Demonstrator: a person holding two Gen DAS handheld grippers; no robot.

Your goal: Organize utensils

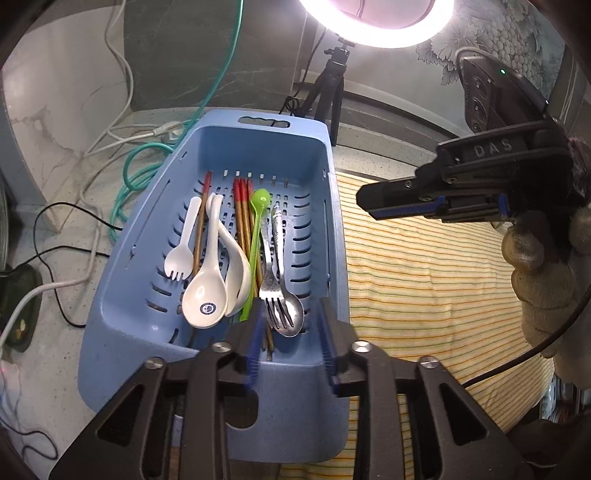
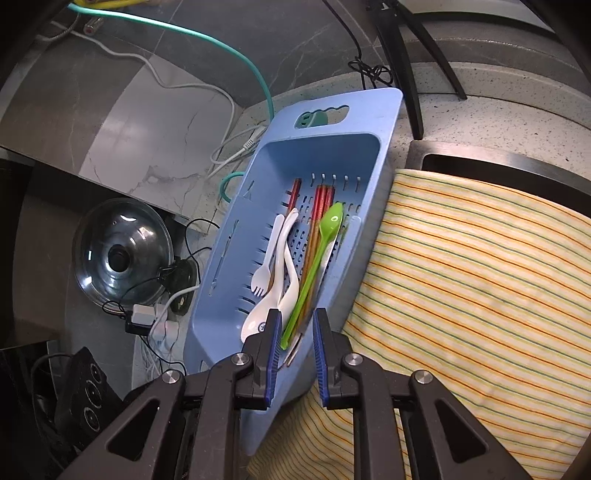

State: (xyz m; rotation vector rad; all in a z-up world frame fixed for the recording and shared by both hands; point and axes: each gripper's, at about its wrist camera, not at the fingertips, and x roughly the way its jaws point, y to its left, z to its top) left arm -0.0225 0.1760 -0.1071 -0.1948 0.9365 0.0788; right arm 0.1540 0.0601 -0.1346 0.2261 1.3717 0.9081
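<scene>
Left wrist view: the blue basket (image 1: pixel 122 280) fills the centre on a speckled stone counter (image 1: pixel 55 192), utensils lying along its slotted floor, namely a white spork (image 1: pixel 181 245), ceramic spoons (image 1: pixel 207 291), red-tipped chopsticks (image 1: pixel 242 206), a green spoon (image 1: pixel 255 236), and a metal fork (image 1: pixel 271 280). The left gripper (image 1: pixel 290 325) is parted at the bottom, clasping nothing. A ring light (image 1: pixel 376 26) glares at the top; a striped cloth (image 1: pixel 424 280) spreads right. Right wrist view: the right gripper (image 2: pixel 295 325) is slightly parted around the green spoon's handle end, pads clear. A glass lid (image 2: pixel 122 251) sits left among cables (image 2: pixel 159 325).
</scene>
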